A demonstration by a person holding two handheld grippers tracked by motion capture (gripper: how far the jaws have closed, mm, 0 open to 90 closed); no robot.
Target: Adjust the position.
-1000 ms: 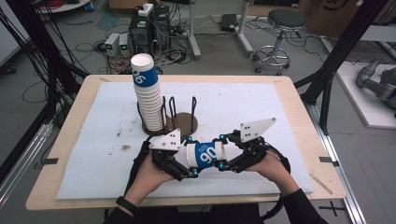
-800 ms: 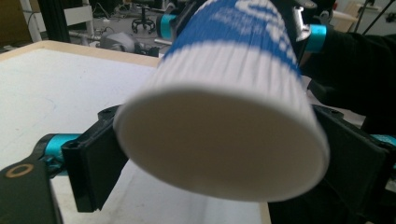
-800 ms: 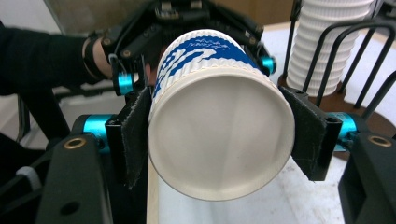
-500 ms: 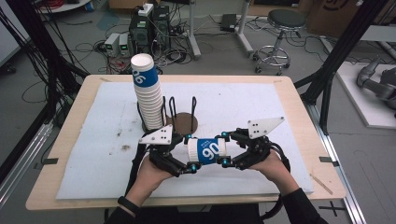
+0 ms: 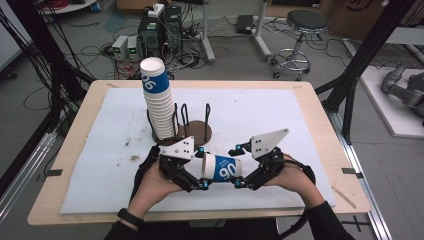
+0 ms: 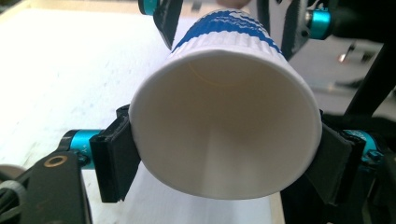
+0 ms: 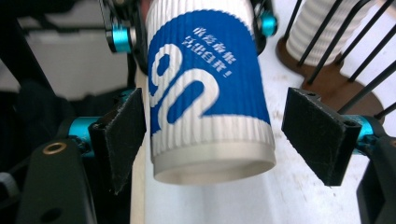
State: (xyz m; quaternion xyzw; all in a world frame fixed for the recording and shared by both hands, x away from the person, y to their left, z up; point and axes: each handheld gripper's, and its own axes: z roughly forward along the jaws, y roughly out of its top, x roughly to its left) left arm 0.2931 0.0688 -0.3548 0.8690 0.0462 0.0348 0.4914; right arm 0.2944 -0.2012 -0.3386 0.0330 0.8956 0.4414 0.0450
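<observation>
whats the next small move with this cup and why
Probably draw the right claw back off the cup's base. Its jaws have just been opening and the right pad stands clear of the cup, while the left claw has been closing and now presses on the rim end, so the handover looks done.

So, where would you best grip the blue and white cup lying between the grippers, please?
Probably at the open rim end, across its width, coming in along the cup's axis from the mouth side. The cup lies level and tapers toward its base, so the ribbed band below the rim is widest; the left gripper's pads already sit there. The right gripper has just been opening and stands off the base end.
</observation>
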